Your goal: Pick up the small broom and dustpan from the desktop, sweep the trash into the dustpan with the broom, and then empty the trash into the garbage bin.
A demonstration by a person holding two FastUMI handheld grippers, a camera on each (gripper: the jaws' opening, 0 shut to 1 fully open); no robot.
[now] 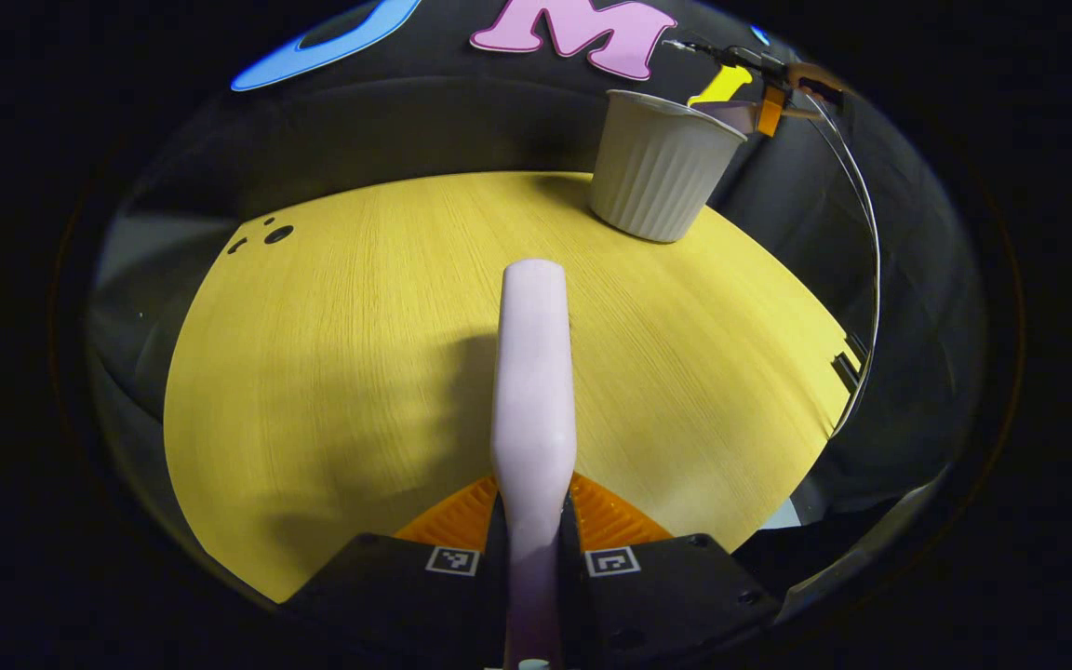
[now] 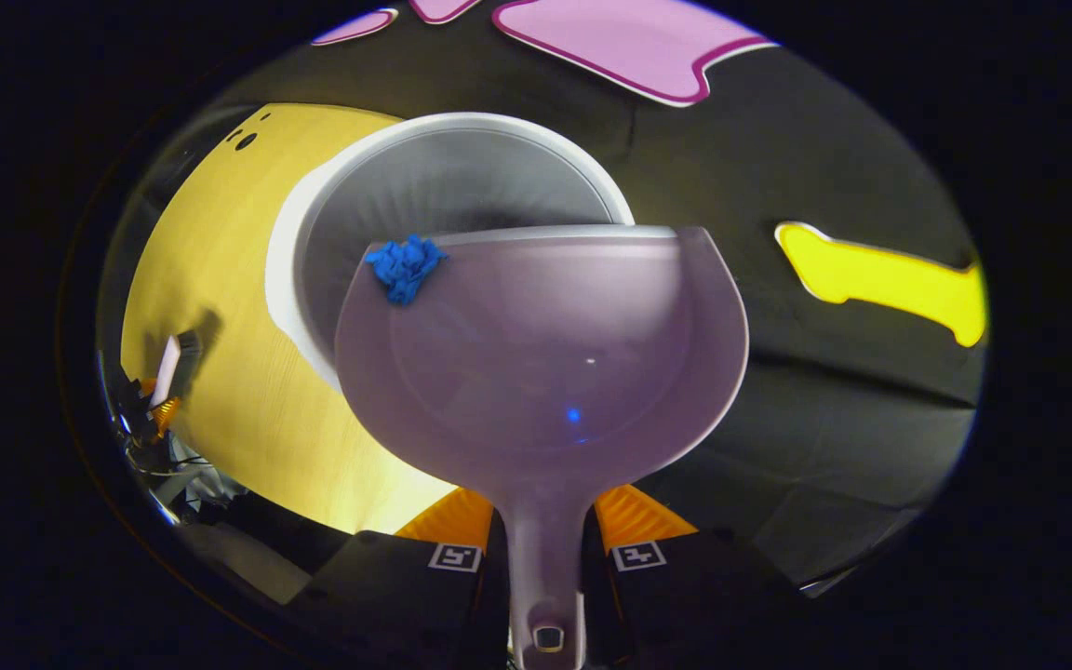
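My left gripper point(image 1: 533, 507) is shut on the pale pink small broom point(image 1: 533, 372), which points forward over the yellow desktop point(image 1: 331, 372). The white ribbed garbage bin point(image 1: 659, 167) stands at the desktop's far right edge. In the right gripper view, my right gripper point(image 2: 543, 519) is shut on the handle of the lilac dustpan point(image 2: 545, 363), held over the bin's open mouth point(image 2: 462, 177). A crumpled blue piece of trash point(image 2: 405, 267) sits at the left of the pan's front lip, over the bin. The other gripper point(image 2: 164, 381) with the broom shows far left.
The dustpan and the gripper holding it point(image 1: 764, 98) hang above the bin in the left gripper view, with a thin cable point(image 1: 874, 279) curving down past the desktop's right edge. Small dark holes point(image 1: 277, 234) mark the far left corner. Black cloth surrounds the desk.
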